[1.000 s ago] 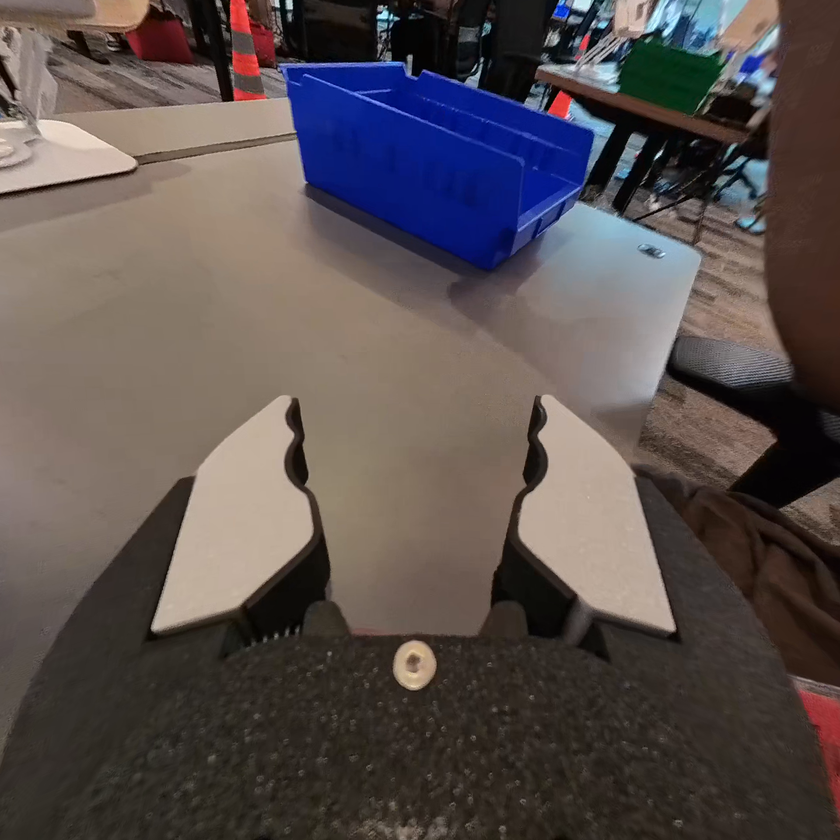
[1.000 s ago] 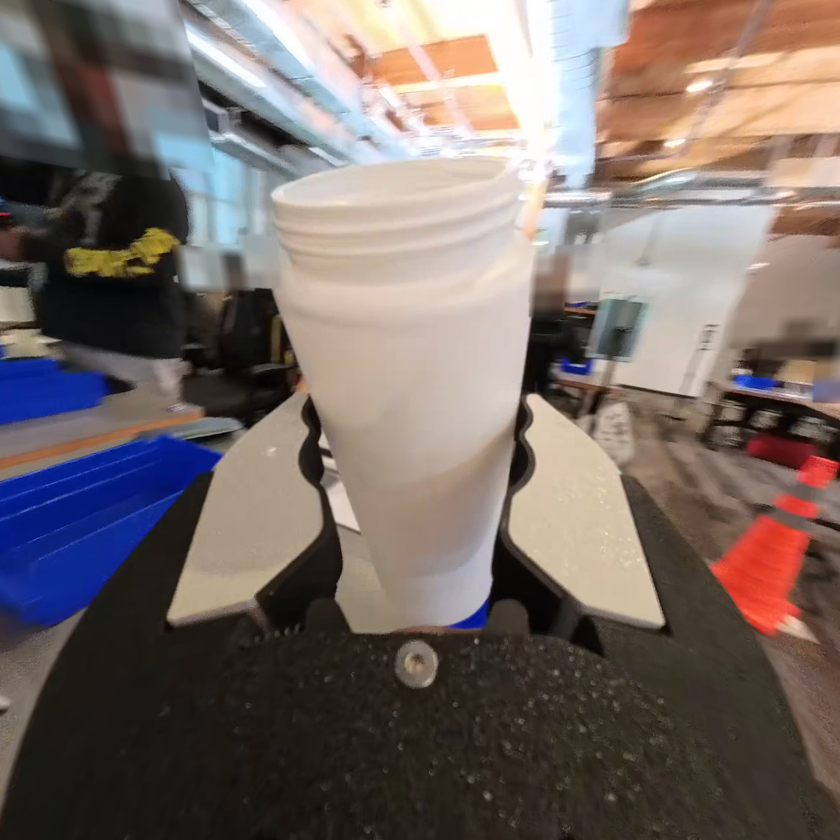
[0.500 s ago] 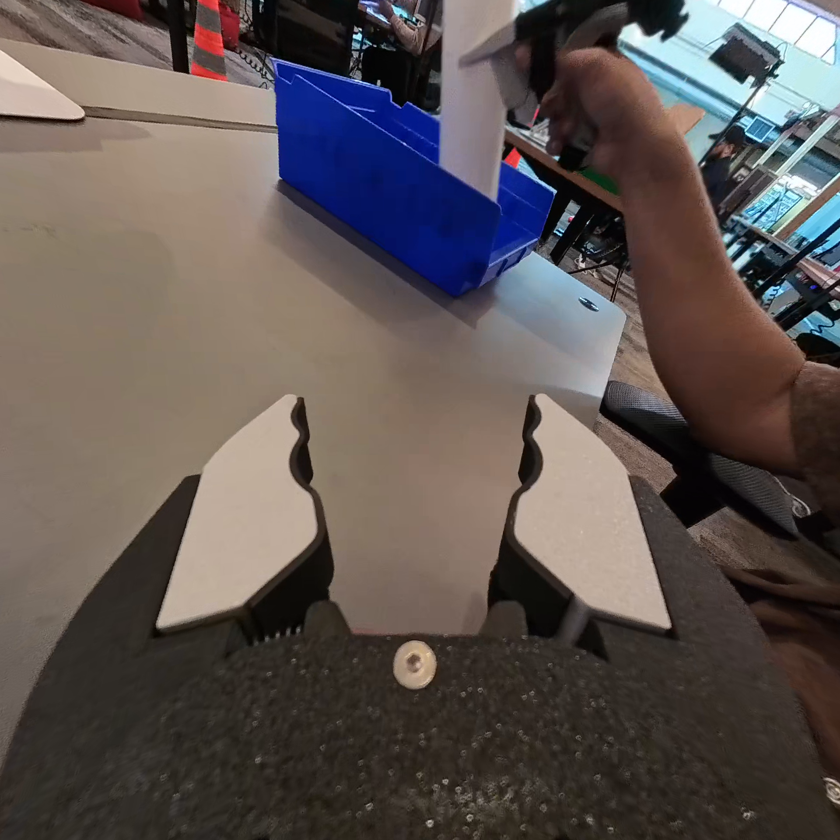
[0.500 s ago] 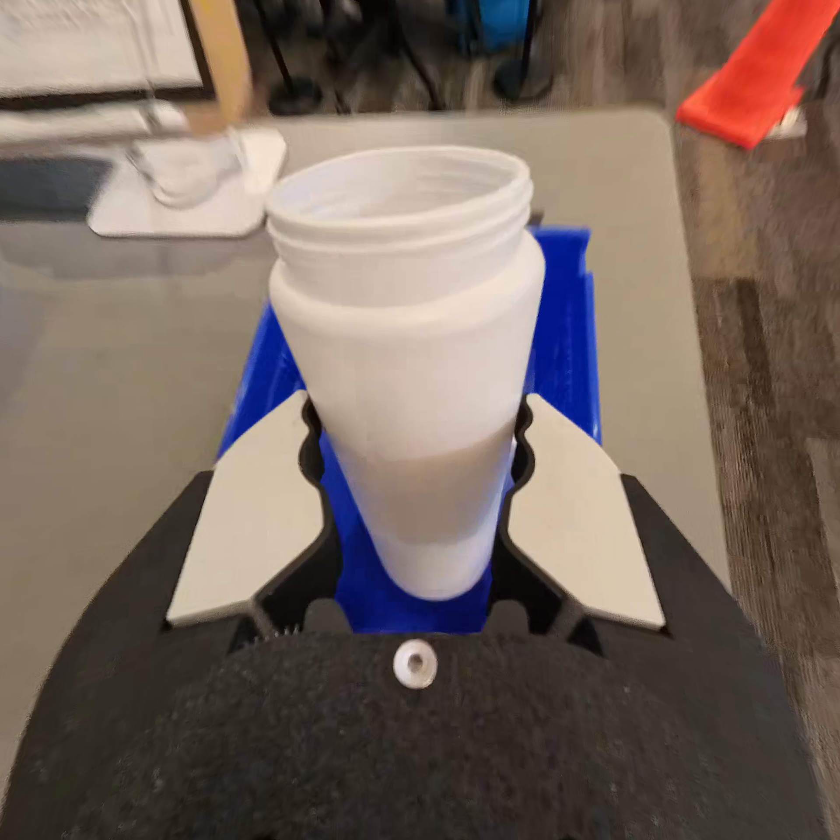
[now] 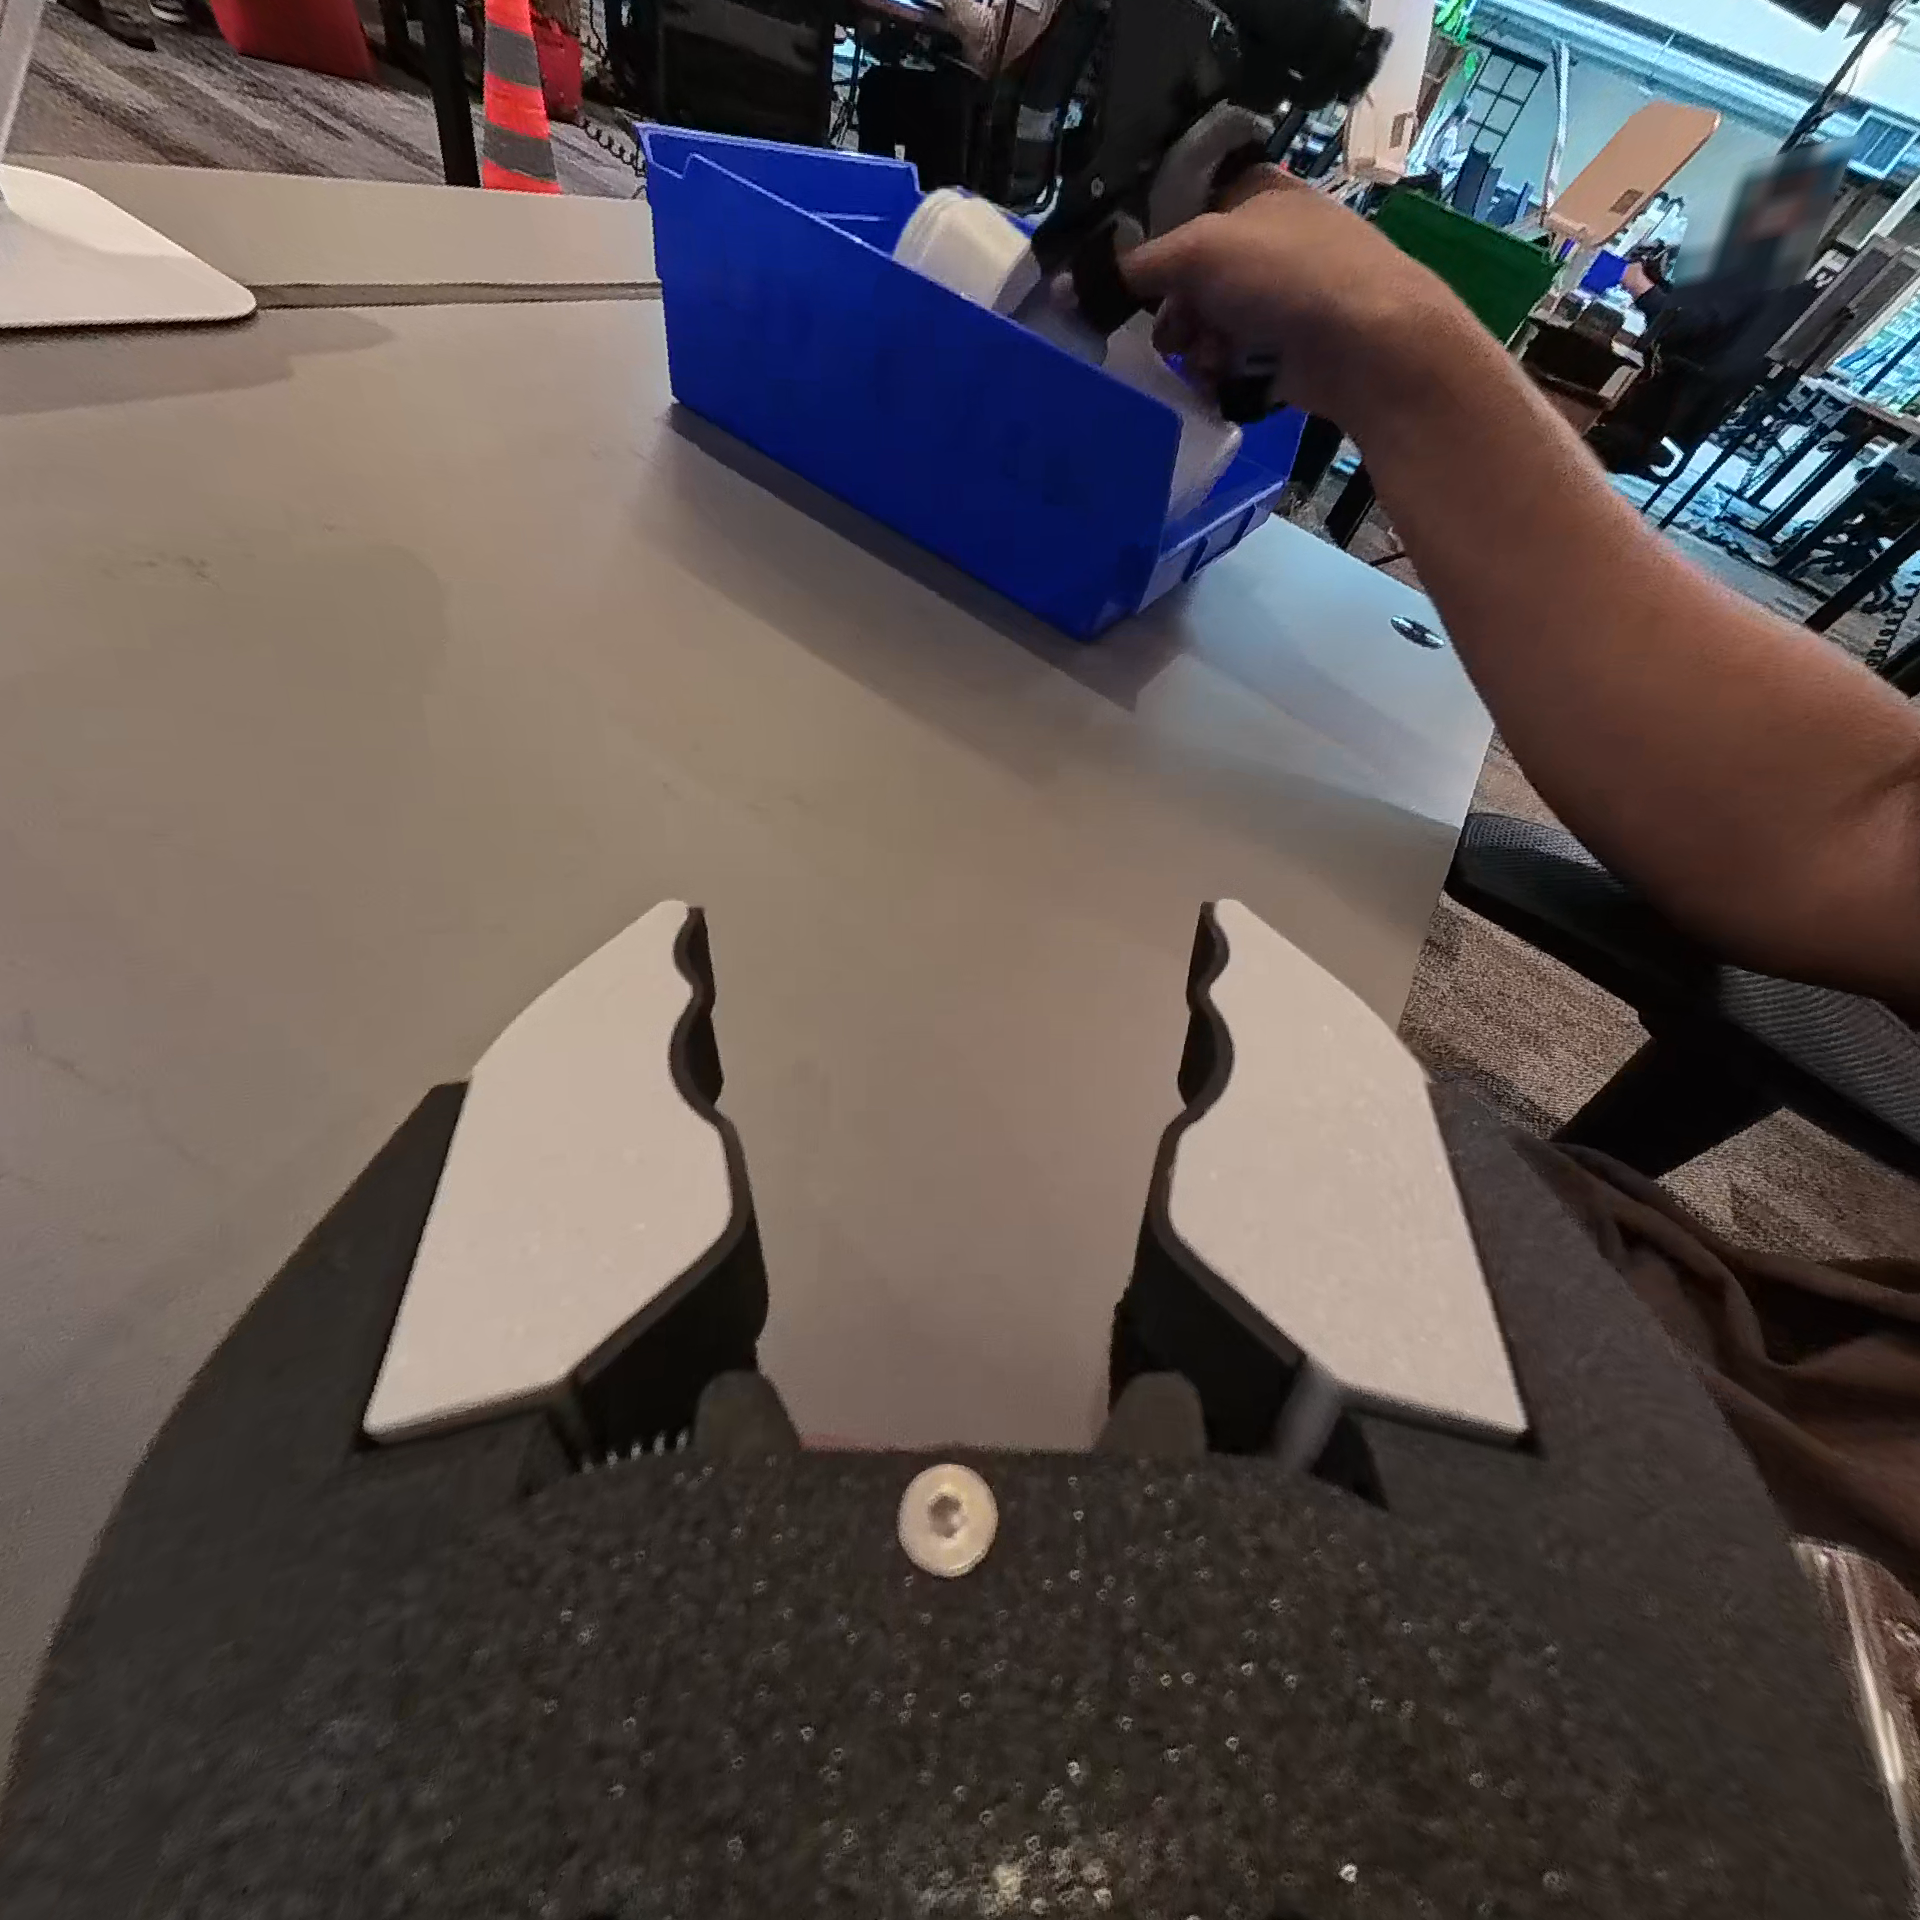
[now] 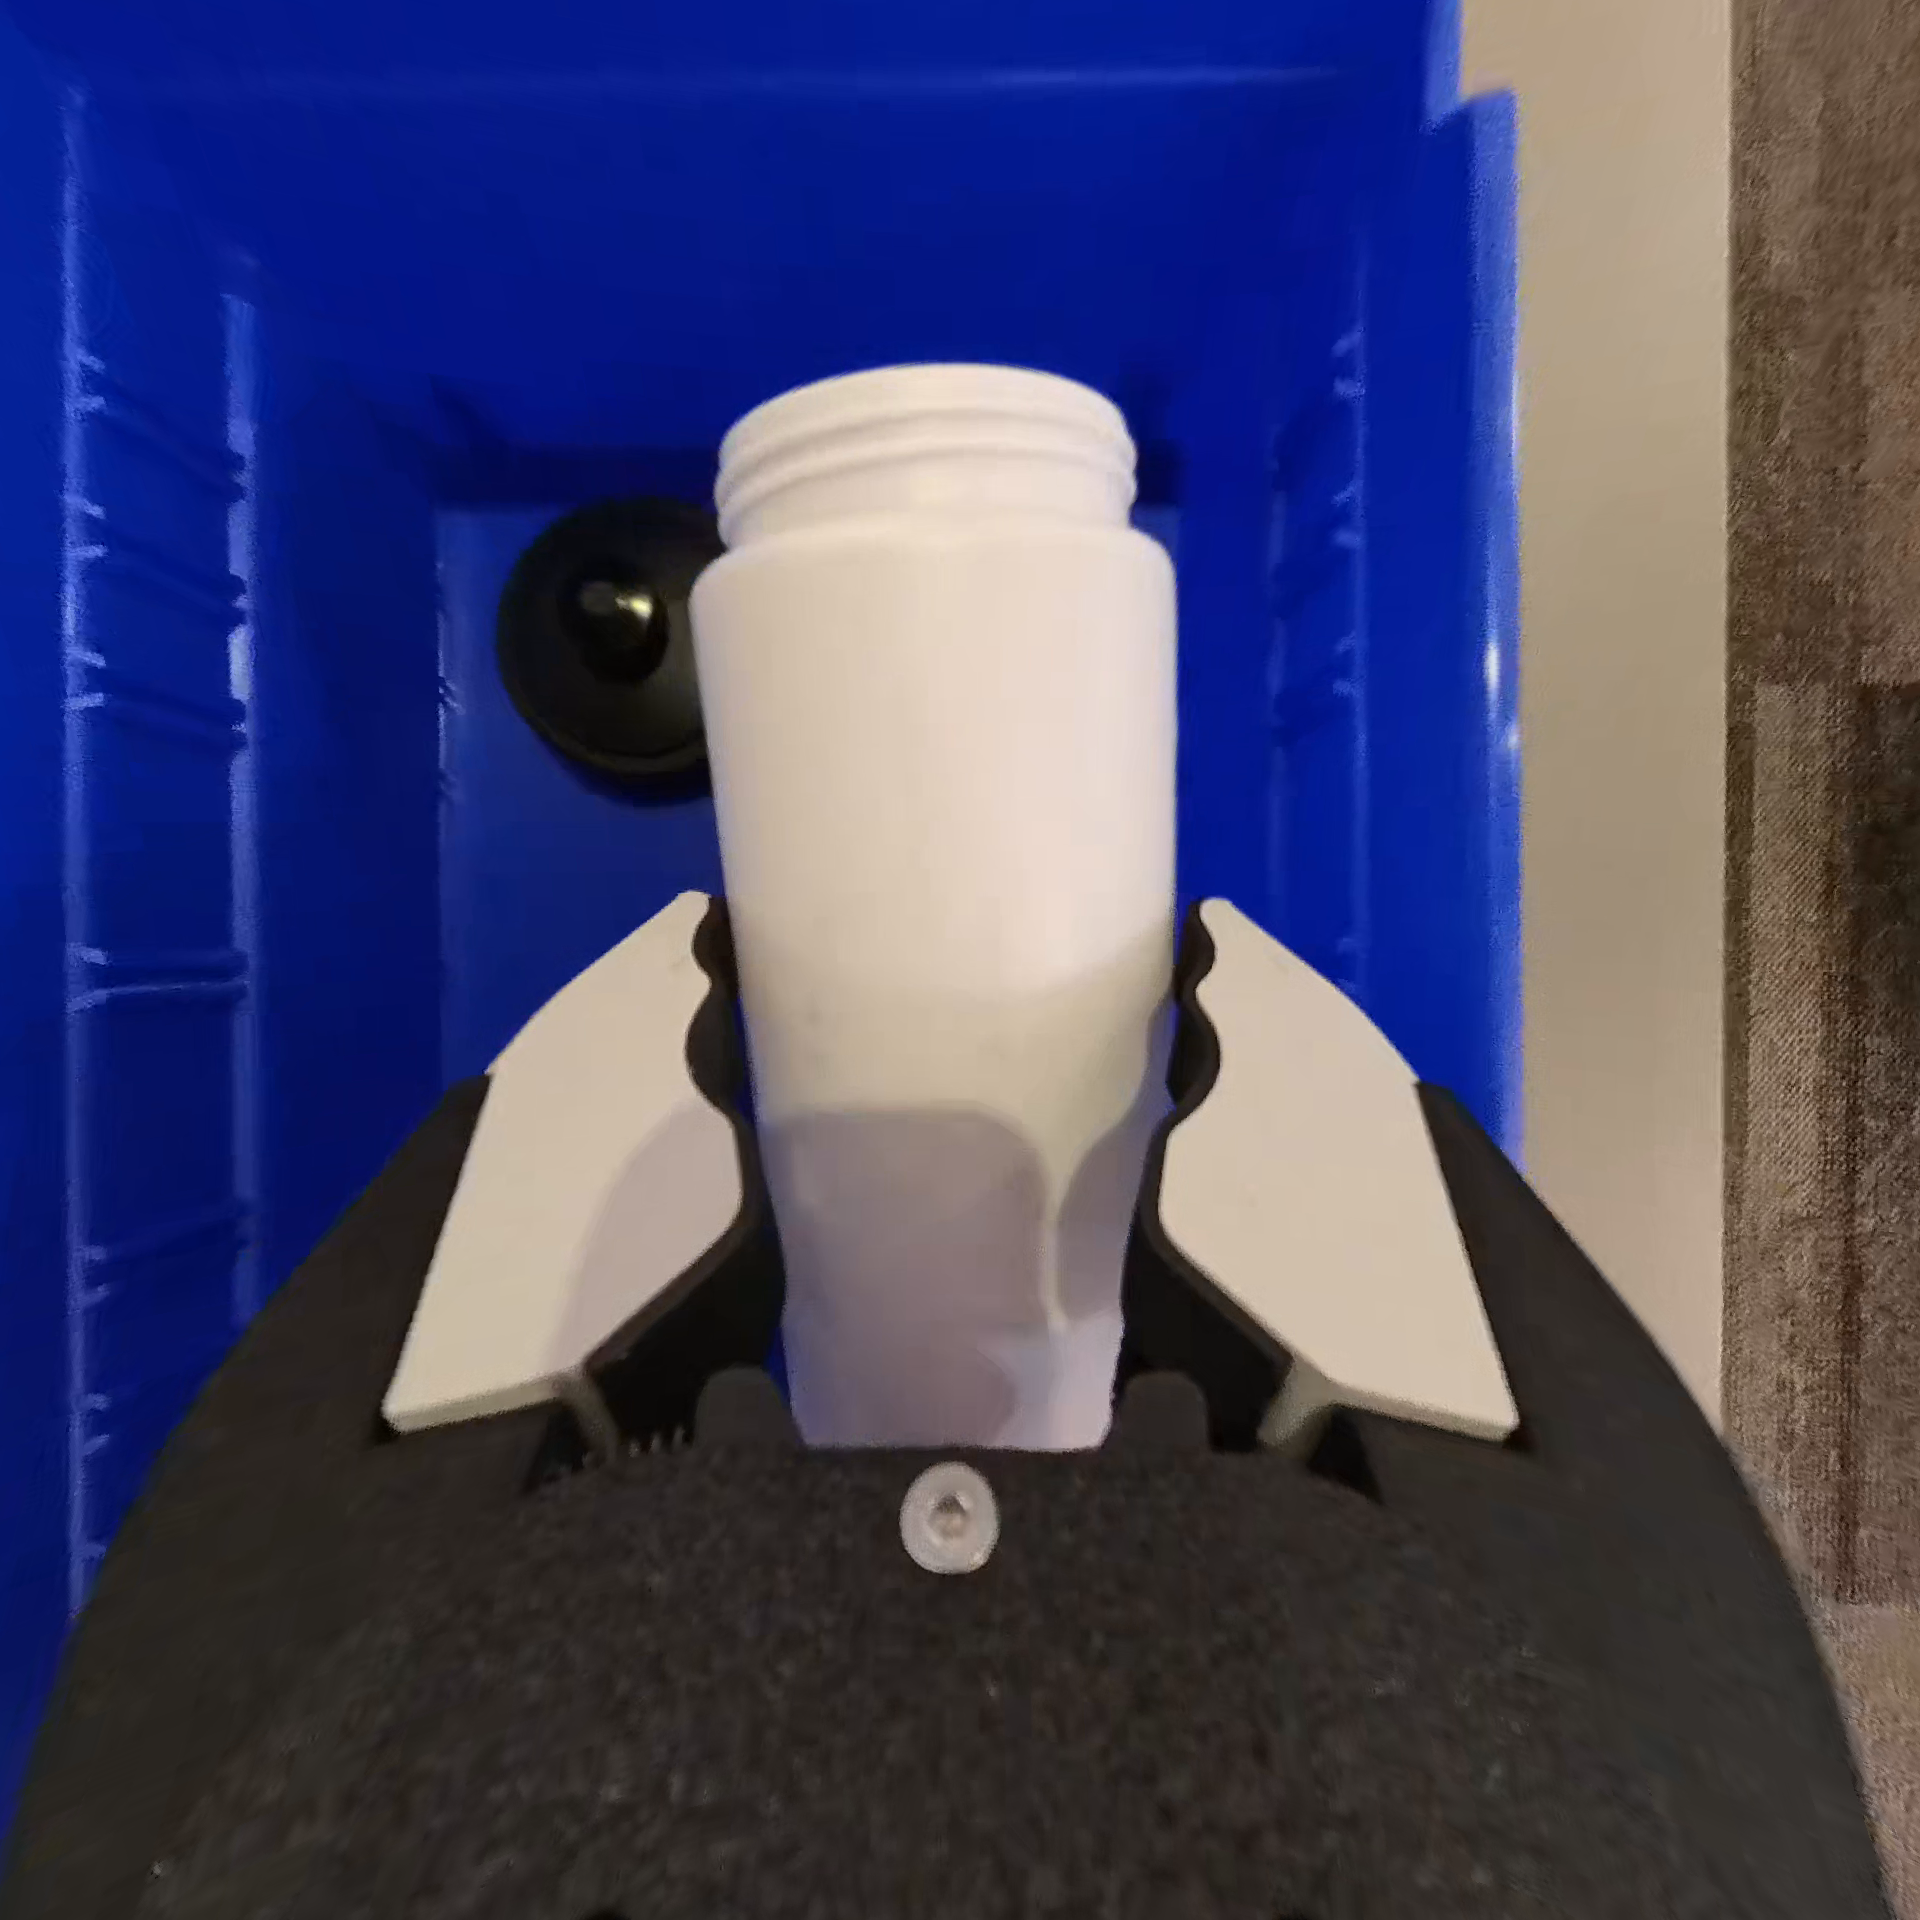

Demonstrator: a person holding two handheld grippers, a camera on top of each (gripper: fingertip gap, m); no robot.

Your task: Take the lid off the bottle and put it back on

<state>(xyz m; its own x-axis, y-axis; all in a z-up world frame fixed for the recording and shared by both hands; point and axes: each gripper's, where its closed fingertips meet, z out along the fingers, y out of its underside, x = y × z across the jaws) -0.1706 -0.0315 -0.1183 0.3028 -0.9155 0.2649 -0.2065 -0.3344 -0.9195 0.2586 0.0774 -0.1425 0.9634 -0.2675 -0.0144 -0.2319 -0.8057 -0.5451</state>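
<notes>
My right gripper [image 6: 945,914] is shut on a white bottle [image 6: 935,748] with a bare threaded neck and no lid. It holds the bottle lying down inside the blue bin [image 6: 260,727], neck toward the far end. A black lid [image 6: 603,665] lies on the bin floor, left of the bottle's neck. In the left wrist view the bottle [image 5: 961,244] shows inside the blue bin [image 5: 914,416], with the right gripper and a hand [image 5: 1278,301] over it. My left gripper [image 5: 951,914] is open and empty above the grey table [image 5: 416,675].
A white stand base [image 5: 94,260] sits at the table's far left. An orange cone [image 5: 520,94] stands behind the table. The person's arm [image 5: 1662,644] reaches over the table's right edge, above a chair [image 5: 1766,1049].
My right gripper swung down from upright and lowered the lidless bottle into the blue bin. My left gripper stayed open over the table and closed in slightly.
</notes>
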